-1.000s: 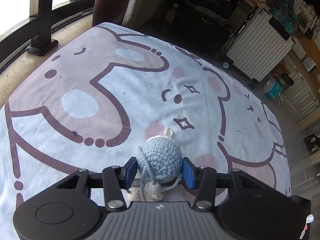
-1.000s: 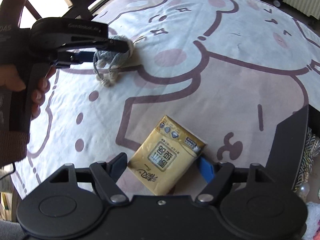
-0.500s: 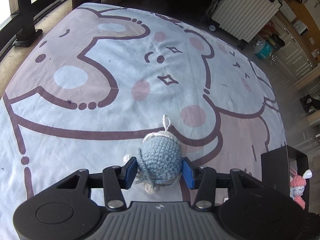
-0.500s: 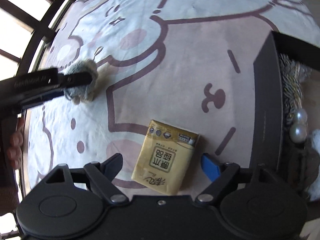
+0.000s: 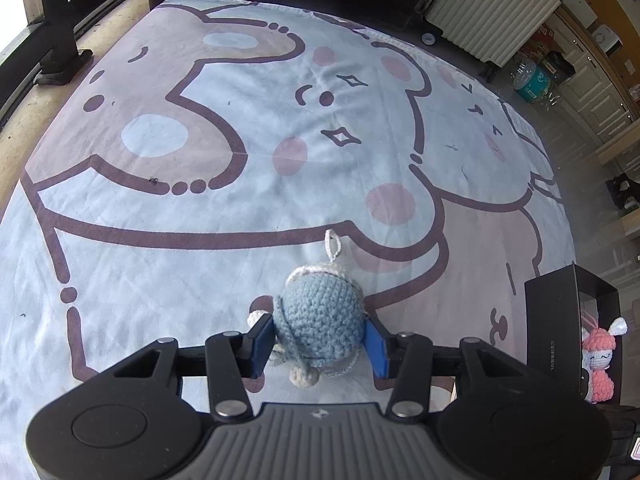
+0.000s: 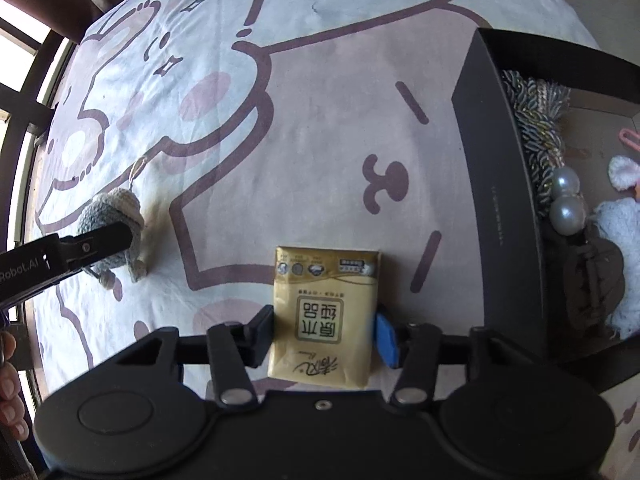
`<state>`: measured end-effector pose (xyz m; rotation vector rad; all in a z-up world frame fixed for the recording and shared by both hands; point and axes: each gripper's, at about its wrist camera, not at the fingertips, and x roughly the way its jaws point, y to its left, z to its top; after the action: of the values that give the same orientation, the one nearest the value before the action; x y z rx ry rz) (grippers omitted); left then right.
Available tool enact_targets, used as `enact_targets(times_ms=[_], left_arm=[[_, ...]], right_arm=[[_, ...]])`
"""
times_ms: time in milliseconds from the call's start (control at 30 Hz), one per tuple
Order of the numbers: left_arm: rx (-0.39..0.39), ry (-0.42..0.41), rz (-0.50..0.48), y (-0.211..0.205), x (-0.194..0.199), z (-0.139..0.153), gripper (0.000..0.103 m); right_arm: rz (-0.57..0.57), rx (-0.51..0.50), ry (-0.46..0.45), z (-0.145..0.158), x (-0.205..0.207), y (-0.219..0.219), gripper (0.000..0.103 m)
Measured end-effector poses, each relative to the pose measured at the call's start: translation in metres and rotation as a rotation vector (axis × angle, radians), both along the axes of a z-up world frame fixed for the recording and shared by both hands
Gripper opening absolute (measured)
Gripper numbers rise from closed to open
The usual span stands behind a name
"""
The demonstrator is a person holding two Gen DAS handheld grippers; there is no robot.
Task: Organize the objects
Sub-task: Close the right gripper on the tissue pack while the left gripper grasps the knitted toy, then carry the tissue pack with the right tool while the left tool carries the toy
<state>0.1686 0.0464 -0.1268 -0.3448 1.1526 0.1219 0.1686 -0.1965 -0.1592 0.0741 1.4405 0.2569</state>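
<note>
My left gripper (image 5: 319,340) is shut on a blue crocheted doll (image 5: 322,320) with a white loop on top, held low over the printed cloth; it also shows in the right wrist view (image 6: 114,236) with the left gripper's finger across it. My right gripper (image 6: 325,334) is shut on a yellow tissue pack (image 6: 324,316), both pads against its sides. A black open box (image 6: 496,184) stands to the right of the pack; in the left wrist view the box (image 5: 554,320) is at the right edge.
The box holds a tasselled cord with pearls (image 6: 560,196), a dark item and a pink-and-white crocheted bunny (image 5: 598,360). A cartoon-print cloth (image 5: 248,160) covers the surface. A window railing (image 5: 56,28) is at far left, a white suitcase (image 5: 492,4) beyond the far edge.
My right gripper has closed its jaws onto the tissue pack and swung toward the black box. My left gripper has carried the doll rightward toward the box.
</note>
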Motion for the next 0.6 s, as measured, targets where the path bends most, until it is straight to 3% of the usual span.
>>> enact_targets(times_ms=[333, 600], left_arm=[[-0.042, -0.097, 0.029, -0.009, -0.006, 0.031, 0.049], [-0.032, -0.152, 0.036, -0.019, -0.017, 0.056, 0.049]], right_arm=[[0.063, 0.014, -0.14, 0.043, -0.001, 0.003, 0.052], [0.133, 0.018, -0.238, 0.079, -0.006, 0.01, 0.052]])
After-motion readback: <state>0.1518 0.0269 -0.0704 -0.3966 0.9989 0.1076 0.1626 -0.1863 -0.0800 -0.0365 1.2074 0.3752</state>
